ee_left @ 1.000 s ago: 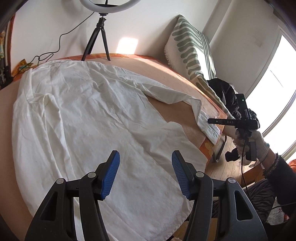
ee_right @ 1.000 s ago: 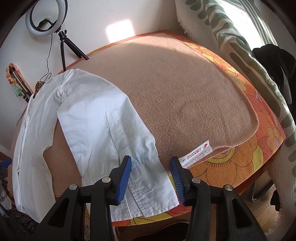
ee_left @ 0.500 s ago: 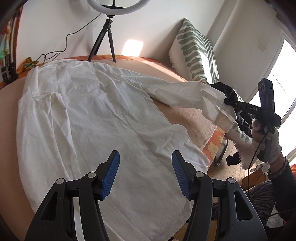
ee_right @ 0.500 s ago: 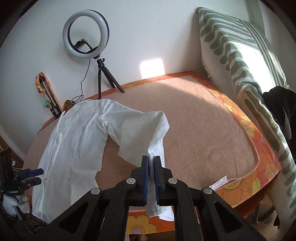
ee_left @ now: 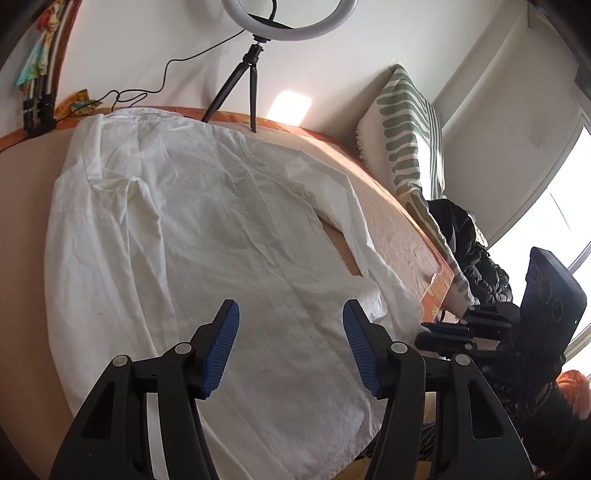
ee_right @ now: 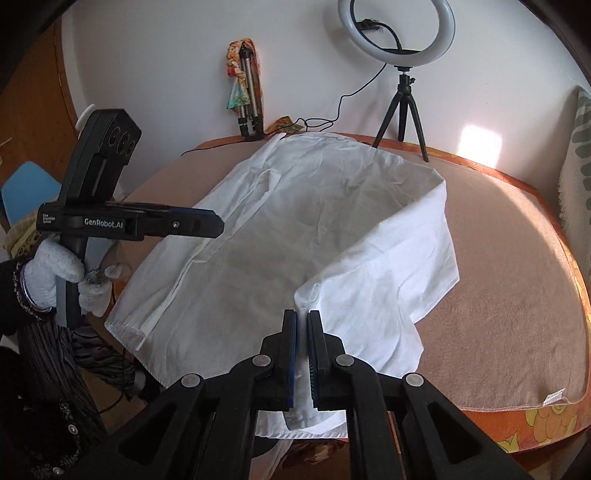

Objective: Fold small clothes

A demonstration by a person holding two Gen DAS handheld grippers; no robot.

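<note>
We pinch the cuff end of the sleeve [ee_right: 388, 280] in our right gripper [ee_right: 303, 354], its blue pads clamped nearly shut on the cloth, at the near edge of the blanket-covered table [ee_right: 517, 295]. The white shirt [ee_right: 280, 229] lies flat ahead and to the left, collar toward the ring light [ee_right: 398, 27]. Our left gripper [ee_left: 290, 343] hovers wide open over the hem, holding nothing.

A home room: blanketed bed [ee_right: 517, 295], patterned cushion [ee_left: 406, 129], ring light [ee_right: 397, 29].
</note>
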